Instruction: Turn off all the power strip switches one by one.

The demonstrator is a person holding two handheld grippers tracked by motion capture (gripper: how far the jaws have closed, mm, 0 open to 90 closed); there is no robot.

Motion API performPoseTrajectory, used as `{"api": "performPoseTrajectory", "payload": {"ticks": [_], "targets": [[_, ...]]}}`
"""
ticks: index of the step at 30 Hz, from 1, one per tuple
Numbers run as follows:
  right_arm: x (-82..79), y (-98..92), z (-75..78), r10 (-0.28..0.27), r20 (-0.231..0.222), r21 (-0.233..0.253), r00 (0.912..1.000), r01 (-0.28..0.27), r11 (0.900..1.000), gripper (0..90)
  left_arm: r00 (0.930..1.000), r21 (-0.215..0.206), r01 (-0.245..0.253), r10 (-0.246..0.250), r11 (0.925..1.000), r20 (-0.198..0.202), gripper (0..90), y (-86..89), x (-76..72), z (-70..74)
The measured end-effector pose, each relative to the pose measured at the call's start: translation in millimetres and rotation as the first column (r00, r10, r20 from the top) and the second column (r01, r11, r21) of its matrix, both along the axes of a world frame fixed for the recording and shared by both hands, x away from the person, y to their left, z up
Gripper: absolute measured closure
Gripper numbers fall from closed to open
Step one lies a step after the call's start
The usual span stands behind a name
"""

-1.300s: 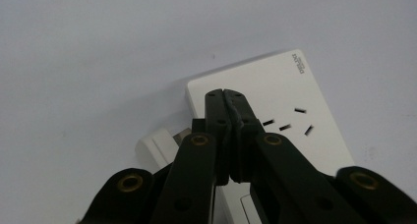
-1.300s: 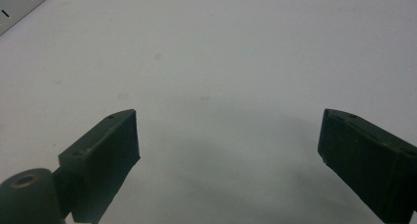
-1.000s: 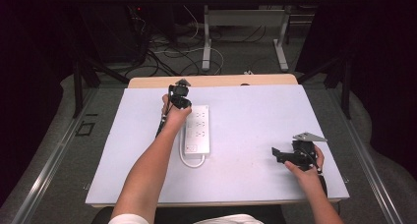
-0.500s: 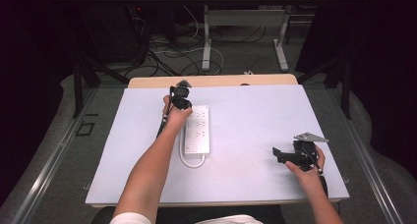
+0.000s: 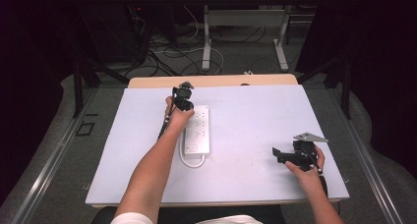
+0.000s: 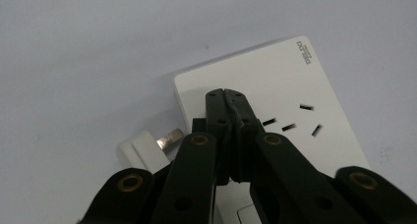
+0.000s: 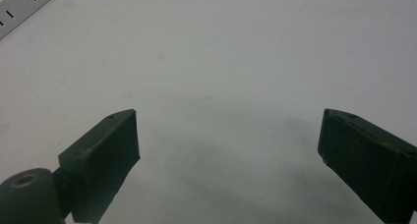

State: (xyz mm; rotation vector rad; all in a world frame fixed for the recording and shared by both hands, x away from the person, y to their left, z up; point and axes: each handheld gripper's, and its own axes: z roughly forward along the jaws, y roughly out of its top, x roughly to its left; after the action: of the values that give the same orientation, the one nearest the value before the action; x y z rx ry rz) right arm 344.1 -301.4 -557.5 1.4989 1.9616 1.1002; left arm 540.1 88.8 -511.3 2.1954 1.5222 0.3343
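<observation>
A white power strip [image 5: 197,130] lies lengthwise on the table, left of centre. My left gripper [image 5: 183,100] hovers over its far end. In the left gripper view its jaws [image 6: 227,94] are pressed together above the strip [image 6: 275,81], with nothing visible between the tips. A white plug [image 6: 147,148] with metal prongs lies beside the strip, partly hidden under the jaw linkage. My right gripper [image 5: 276,155] rests near the front right of the table. Its jaws [image 7: 226,140] stand wide apart over bare surface. A corner of the strip [image 7: 24,5] shows at the upper left.
The strip's white cord [image 5: 191,162] loops at its near end. The pale table top [image 5: 255,111] has bare room between the strip and my right gripper. Beyond the far edge are table legs and cables on the floor [image 5: 206,52].
</observation>
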Motion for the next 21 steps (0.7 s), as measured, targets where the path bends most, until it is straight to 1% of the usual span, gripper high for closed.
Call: {"api": "performPoseTrajectory", "payload": {"ticks": [1,2,4,6,7,11,14,16,19,21], "targets": [[0.1,0.1,-0.2,0.001,-0.001,-0.001,1.0,-0.001,1.0,7.9,1.0,0.002,0.0,0.0,1.0,0.003,90.0,-0.4,-0.1,-0.6],[0.0,0.5,-0.1,-0.002,-0.003,0.002,1.0,0.002,1.0,7.9,1.0,0.013,0.002,-0.002,0.9999,0.004,90.0,-1.4,-0.4,-2.2],[0.0,0.3,-0.1,0.0,0.0,-0.001,1.0,0.0,1.0,7.9,0.9998,0.003,-0.013,0.013,0.9999,0.014,90.0,-1.5,-1.1,-3.2],[-0.1,0.2,0.1,-0.001,0.0,0.002,1.0,0.001,1.0,7.9,0.9997,-0.002,-0.018,0.018,0.9998,0.015,90.0,-1.2,-1.6,-3.5],[0.1,-0.6,-0.2,0.002,0.002,-0.002,1.0,-0.002,1.0,8.0,0.9998,0.003,-0.009,0.009,1.0,0.018,90.0,-1.0,-1.4,-3.3],[0.0,-1.0,0.1,0.002,0.003,-0.001,1.0,-0.002,1.0,7.9,0.9999,0.003,-0.013,0.013,0.9999,0.006,90.0,-0.3,-1.8,-2.3],[0.2,-1.4,0.3,0.004,0.006,-0.005,1.0,-0.004,1.0,7.9,0.9999,0.011,-0.011,0.011,0.9999,-0.004,89.8,1.3,-4.9,-1.0],[-0.1,-0.8,0.9,0.0,0.003,0.0,1.0,0.0,1.0,7.9,1.0,0.011,0.002,-0.002,0.9999,0.002,89.7,2.2,-8.7,1.9],[-0.4,-1.1,1.3,0.001,0.005,-0.001,1.0,-0.001,1.0,7.9,0.9997,-0.002,0.016,-0.016,0.9999,0.02,89.2,2.8,-14.6,6.3],[-0.6,-1.2,2.1,-0.001,0.011,-0.004,0.9999,0.001,1.0,7.9,0.9994,-0.015,0.027,-0.027,0.9995,0.024,88.7,2.8,-19.2,8.7]]}}
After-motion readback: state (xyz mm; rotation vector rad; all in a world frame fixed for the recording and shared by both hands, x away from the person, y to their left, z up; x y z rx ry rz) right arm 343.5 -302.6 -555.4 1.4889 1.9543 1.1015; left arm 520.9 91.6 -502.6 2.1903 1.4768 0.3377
